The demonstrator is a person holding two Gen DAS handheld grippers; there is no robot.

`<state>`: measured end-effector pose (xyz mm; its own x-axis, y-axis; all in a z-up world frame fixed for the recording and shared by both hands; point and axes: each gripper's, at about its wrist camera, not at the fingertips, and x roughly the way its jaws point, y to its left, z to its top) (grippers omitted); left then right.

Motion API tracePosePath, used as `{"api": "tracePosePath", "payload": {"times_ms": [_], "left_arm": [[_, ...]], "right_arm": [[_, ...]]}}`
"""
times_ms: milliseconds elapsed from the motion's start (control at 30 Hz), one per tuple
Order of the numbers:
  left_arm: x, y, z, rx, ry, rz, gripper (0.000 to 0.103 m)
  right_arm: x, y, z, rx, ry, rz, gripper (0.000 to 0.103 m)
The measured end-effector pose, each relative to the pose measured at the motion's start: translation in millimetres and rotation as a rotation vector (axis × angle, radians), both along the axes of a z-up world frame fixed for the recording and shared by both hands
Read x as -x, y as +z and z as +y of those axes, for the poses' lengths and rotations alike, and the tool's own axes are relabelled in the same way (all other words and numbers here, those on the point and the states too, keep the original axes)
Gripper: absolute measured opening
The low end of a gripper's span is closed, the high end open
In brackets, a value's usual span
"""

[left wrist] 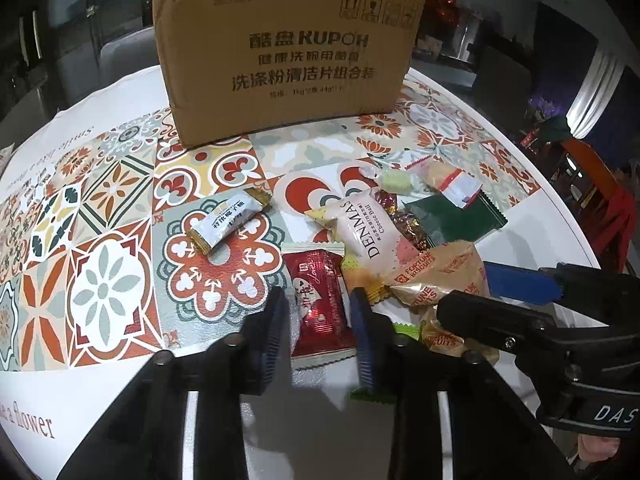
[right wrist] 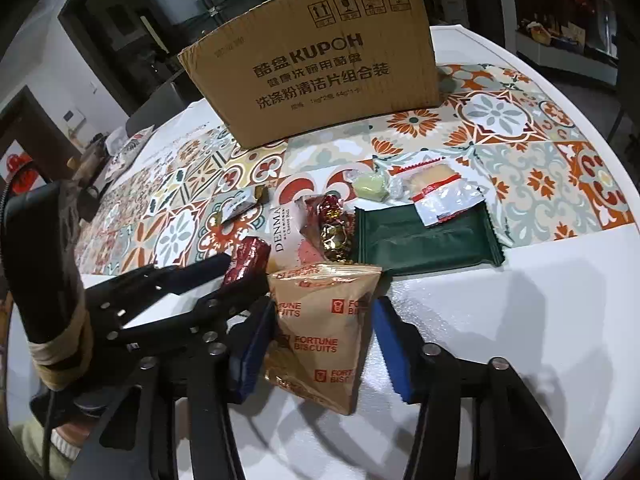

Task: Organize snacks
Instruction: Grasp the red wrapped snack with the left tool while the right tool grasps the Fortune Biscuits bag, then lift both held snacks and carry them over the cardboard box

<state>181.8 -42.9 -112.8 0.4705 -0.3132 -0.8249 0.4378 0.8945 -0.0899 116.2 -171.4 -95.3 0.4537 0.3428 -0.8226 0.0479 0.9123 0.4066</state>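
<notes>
At the lower centre of the frame, the Fortune Biscuits packet (right wrist: 320, 332) is straddled by the open right claw (right wrist: 320, 344) and should be pinched mid-body, while the red sachet (left wrist: 320, 308) is bracketed by the open left claw (left wrist: 320, 332).

cardboard box (left wrist: 280, 60) far on table (left wrist: 120, 92) | snack pile near of it | Fortune Biscuits bag (right wrist: 320, 332) nearest | Denmas packet (left wrist: 364, 224) behind | wafer packet (right wrist: 424, 240) right | candy bar (left wrist: 228, 220) left
</notes>
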Motion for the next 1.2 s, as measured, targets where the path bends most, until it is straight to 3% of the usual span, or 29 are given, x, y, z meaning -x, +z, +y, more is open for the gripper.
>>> {"api": "tracePosePath", "payload": {"times_ms": [133, 567, 900, 1200], "left_arm": [[2, 0, -2, -0.013, -0.001, -0.011, 0.024], [19, 32, 12, 0.030, 0.069, -0.070, 0.023], [27, 62, 12, 0.058, 0.096, -0.125, 0.023], [16, 100, 10, 0.079, 0.117, -0.193, 0.023]], "right_arm": [[1, 3, 2, 0.020, 0.013, -0.015, 0.041], [7, 19, -2, 0.019, 0.015, -0.060, 0.040], [7, 43, -8, 0.042, 0.022, -0.140, 0.040], [-10, 82, -14, 0.089, 0.040, -0.255, 0.040]]}}
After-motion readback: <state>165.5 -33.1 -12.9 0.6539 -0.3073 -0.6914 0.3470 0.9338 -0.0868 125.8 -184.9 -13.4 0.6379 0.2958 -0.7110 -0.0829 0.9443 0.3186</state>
